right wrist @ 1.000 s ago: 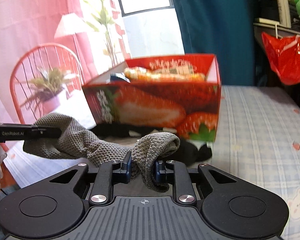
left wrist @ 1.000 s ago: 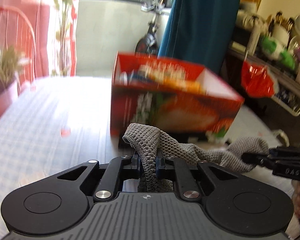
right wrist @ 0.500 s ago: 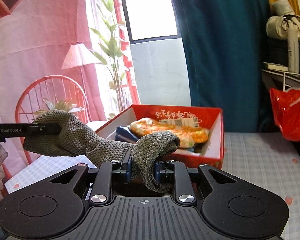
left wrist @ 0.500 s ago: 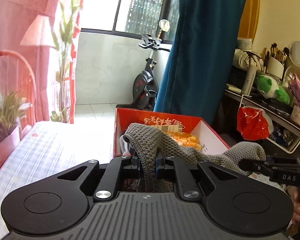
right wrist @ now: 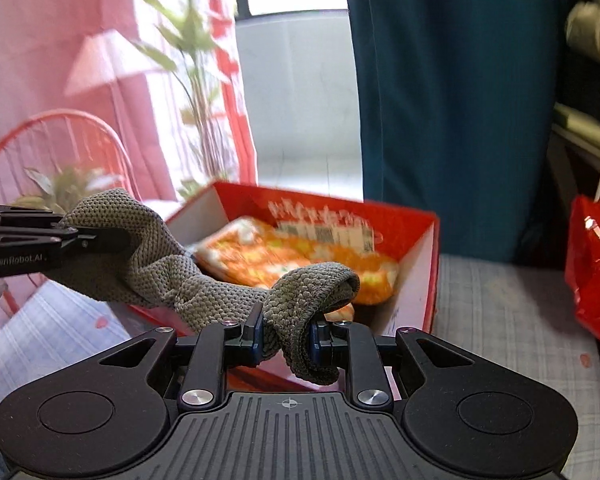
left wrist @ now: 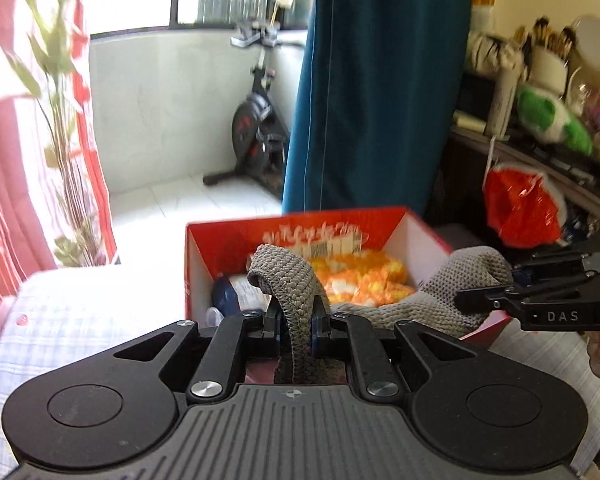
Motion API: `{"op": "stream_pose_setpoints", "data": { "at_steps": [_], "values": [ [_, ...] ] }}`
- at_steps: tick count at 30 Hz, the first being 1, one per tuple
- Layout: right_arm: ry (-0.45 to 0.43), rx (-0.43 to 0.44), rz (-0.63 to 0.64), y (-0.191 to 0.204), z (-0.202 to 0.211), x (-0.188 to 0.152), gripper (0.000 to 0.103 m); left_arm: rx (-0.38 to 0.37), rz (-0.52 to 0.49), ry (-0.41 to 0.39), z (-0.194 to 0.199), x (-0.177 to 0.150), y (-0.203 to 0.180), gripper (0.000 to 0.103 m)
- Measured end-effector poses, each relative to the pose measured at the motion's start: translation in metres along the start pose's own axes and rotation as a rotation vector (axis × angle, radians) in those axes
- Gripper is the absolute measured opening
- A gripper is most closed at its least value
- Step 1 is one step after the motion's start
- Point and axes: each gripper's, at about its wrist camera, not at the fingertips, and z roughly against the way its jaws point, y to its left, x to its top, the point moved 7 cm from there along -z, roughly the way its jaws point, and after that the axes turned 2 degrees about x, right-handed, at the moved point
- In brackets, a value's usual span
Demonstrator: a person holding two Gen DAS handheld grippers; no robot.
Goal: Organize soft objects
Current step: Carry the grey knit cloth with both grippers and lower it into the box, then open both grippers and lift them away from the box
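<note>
A grey knitted cloth (left wrist: 288,280) hangs stretched between both grippers, above the near side of an open red box (left wrist: 420,224). My left gripper (left wrist: 296,328) is shut on one end of the cloth. My right gripper (right wrist: 286,338) is shut on the other end (right wrist: 300,300). In the left wrist view the right gripper (left wrist: 512,280) comes in from the right with the cloth bunched in its fingers. In the right wrist view the left gripper (right wrist: 66,234) enters from the left. The red box (right wrist: 428,264) holds an orange patterned cloth (right wrist: 284,256) and a dark blue item (left wrist: 224,296).
The box stands on a bed with a pale checked sheet (right wrist: 508,312). A red plastic bag (left wrist: 520,212) hangs by a cluttered shelf at right. A teal curtain (left wrist: 372,80), an exercise bike (left wrist: 256,136), a red chair (right wrist: 52,152) and plants stand behind.
Both grippers have risen and moved forward with the cloth, from in front of the box's side to above its open top. The box's contents now show below.
</note>
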Motion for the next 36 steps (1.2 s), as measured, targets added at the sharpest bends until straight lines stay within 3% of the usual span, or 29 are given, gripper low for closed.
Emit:
{"op": "stream_pose_setpoints", "data": {
  "at_steps": [9, 16, 24, 26, 27, 28, 29, 30, 33, 35, 36],
  "values": [
    [0.215, -0.04, 0.003, 0.0, -0.082, -0.007, 0.021, -0.031, 0.025, 0.15, -0.073, -0.019, -0.001, 0.013],
    [0.366, -0.019, -0.1, -0.011, -0.12, -0.024, 0.021, -0.061, 0.028, 0.244, -0.108, -0.029, 0.002, 0.014],
    [0.441, -0.013, -0.153, -0.014, -0.137, -0.033, 0.023, -0.052, 0.035, 0.305, -0.126, -0.03, 0.0, 0.014],
    [0.43, -0.023, -0.144, -0.012, -0.134, -0.035, 0.028, -0.045, 0.026, 0.294, -0.124, -0.028, 0.0, 0.017],
    [0.421, -0.032, -0.14, -0.013, -0.132, -0.035, 0.037, -0.049, 0.013, 0.279, -0.121, -0.027, -0.002, 0.022],
    [0.419, -0.045, -0.133, -0.013, -0.133, -0.034, 0.047, -0.067, 0.0, 0.272, -0.118, -0.025, -0.004, 0.04],
    [0.414, -0.059, -0.133, -0.014, -0.129, -0.033, 0.048, -0.079, -0.008, 0.269, -0.114, -0.025, -0.005, 0.061],
    [0.405, -0.055, -0.136, -0.014, -0.123, -0.031, 0.052, -0.076, -0.013, 0.264, -0.11, -0.023, -0.005, 0.067],
    [0.366, -0.042, -0.13, -0.011, -0.108, -0.025, 0.067, -0.062, -0.022, 0.244, -0.099, -0.019, -0.005, 0.073],
    [0.356, -0.045, -0.115, -0.005, -0.098, -0.025, 0.077, -0.05, -0.004, 0.23, -0.089, -0.016, -0.003, 0.083],
    [0.343, -0.061, -0.122, -0.004, -0.093, -0.022, 0.102, -0.043, 0.005, 0.219, -0.084, -0.014, -0.001, 0.087]
  ]
}}
